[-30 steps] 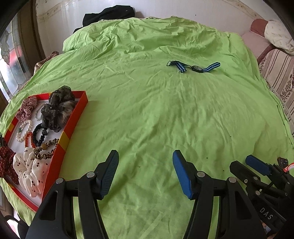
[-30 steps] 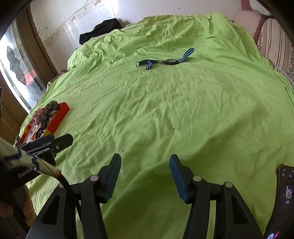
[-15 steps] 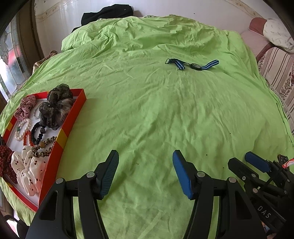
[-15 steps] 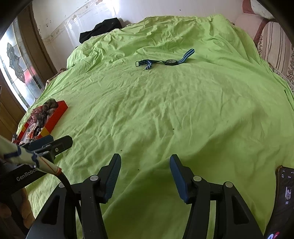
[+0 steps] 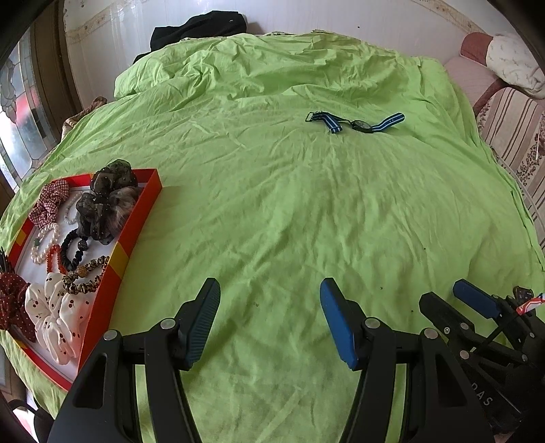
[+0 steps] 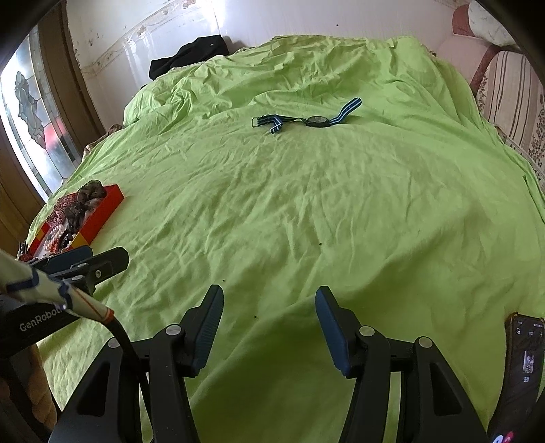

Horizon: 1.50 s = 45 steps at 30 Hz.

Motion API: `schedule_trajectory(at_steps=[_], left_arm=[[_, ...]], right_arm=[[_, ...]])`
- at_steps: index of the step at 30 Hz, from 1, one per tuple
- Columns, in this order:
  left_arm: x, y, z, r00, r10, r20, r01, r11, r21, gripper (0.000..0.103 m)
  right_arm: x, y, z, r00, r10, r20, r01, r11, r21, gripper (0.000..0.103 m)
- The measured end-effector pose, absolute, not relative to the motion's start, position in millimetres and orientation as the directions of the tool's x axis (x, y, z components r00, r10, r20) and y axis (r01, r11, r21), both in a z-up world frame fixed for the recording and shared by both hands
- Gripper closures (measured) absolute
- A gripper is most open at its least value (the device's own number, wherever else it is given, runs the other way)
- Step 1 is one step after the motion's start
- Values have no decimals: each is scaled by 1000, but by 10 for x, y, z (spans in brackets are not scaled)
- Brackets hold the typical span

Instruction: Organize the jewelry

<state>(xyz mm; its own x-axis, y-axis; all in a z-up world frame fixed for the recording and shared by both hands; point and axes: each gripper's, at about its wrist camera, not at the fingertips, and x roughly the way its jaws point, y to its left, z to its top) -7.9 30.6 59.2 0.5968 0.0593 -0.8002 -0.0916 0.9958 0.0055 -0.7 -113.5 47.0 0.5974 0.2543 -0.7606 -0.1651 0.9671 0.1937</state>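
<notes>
Jewelry and hair ties fill a red tray point(image 5: 136, 221) at the left edge of the bed point(image 5: 272, 211), while a watch point(image 5: 361, 125) with a blue striped strap lies alone on the green sheet toward the far end, well apart from the tray. In the tray sit a pearl bracelet point(image 5: 44, 243), a red bead bracelet point(image 5: 51, 259), a black hair tie point(image 5: 69, 254), a leopard-print hair tie point(image 5: 87, 276), a white scrunchie with cherries point(image 5: 56, 317), a checked red scrunchie point(image 5: 49, 201) and a dark gauzy scrunchie point(image 5: 105, 201); the tray's near left corner is cut off by the frame. Writing reads "GenRobot" on the left gripper's body in the right wrist view, with its end hidden behind a cable, and "DAS" on the right gripper's body in the left wrist view. A phone point(image 6: 523, 361) at the near right edge of the bed is lit, but its screen text is too small to read. A black garment point(image 5: 199, 29) lies at the far edge against the wall. The left gripper point(image 5: 269, 323) hovers over bare sheet with its fingers apart and nothing between them; the tray is just to its left, the watch far ahead and slightly right. The right gripper point(image 6: 269, 329) likewise stands apart and empty, the watch far ahead of it.
</notes>
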Motion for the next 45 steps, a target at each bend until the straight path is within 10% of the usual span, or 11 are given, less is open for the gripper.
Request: schedule_trajectory(at_steps=[45], left_arm=[[-139,253,529,582,70,-810,-89,996,22,43]], right_arm=[[-24,-1140,485,600,252,-760,-166,968,190,41]])
